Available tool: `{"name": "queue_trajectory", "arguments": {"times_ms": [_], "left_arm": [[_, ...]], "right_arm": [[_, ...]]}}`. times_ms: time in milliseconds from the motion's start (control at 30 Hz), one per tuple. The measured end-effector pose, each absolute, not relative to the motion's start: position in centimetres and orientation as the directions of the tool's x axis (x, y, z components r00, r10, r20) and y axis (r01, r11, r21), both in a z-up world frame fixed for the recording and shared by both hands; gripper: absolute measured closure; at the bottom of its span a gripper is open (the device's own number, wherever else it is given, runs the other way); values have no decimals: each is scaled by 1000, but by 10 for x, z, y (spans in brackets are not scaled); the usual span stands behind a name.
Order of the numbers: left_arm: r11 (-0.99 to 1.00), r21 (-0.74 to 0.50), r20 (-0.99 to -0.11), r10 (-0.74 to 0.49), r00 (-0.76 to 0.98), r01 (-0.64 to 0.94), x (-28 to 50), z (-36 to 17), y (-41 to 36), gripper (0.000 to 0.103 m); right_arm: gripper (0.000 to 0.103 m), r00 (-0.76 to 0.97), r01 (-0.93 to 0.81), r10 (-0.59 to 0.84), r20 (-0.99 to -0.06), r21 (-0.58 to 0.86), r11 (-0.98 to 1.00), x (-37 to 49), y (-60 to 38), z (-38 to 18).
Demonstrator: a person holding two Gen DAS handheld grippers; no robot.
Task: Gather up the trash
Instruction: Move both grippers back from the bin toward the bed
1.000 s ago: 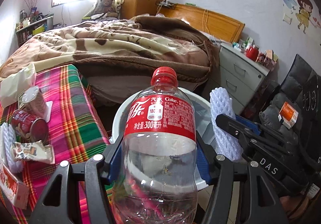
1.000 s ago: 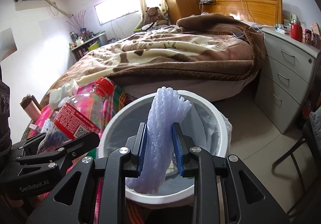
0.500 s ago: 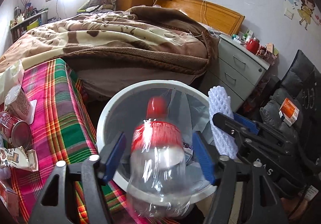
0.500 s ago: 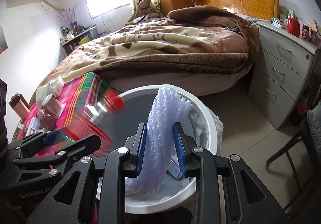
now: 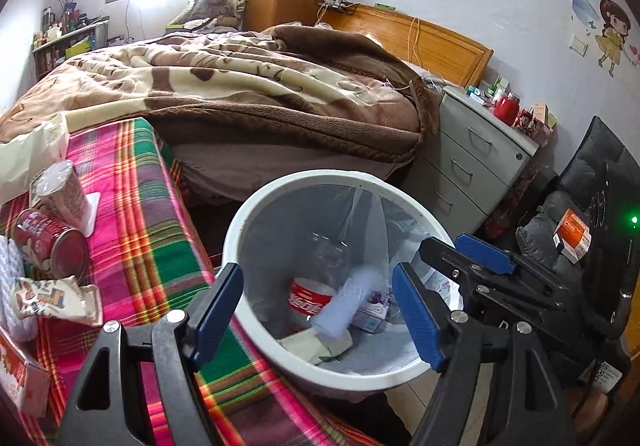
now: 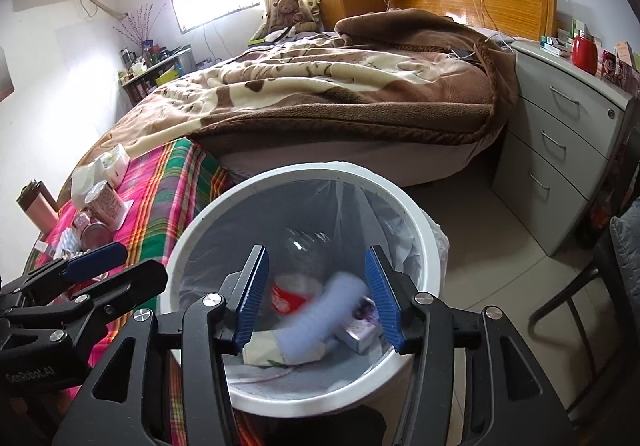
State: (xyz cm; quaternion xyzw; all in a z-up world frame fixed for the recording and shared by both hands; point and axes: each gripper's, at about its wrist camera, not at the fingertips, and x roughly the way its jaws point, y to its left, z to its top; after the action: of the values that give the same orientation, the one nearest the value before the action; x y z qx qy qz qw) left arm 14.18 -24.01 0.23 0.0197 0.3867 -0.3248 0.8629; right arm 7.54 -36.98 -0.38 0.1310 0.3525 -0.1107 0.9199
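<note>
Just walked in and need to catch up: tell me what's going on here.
A person is clearing trash with two handheld grippers over a white bin. The left gripper and right gripper are open and empty, jaws just opened. The cola bottle and foam sleeve are in the bin.

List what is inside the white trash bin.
Inside the white trash bin: a clear cola bottle, a blurred pale foam sleeve, a small purple carton and crumpled paper. Anything beneath them is hidden.
</note>
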Motion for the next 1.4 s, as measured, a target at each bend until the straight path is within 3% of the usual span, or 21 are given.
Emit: {"name": "queue_trajectory", "arguments": {"times_ms": [567,767,1400], "left_arm": [[833,-213,-634,-515,577,510,138,19,-173,25],[859,-214,-627,-486,609,465,139,20,-142,25],[945,-208,-636,-326,699,252,156,6,-36,24]], "right_arm": [[51,772,218,-65,-632,168,961,77,-326,10],[42,788,173,-24,-615,183,968,81,-305,11],[35,794,-1,88,-602,143,990,105,-240,4]]}}
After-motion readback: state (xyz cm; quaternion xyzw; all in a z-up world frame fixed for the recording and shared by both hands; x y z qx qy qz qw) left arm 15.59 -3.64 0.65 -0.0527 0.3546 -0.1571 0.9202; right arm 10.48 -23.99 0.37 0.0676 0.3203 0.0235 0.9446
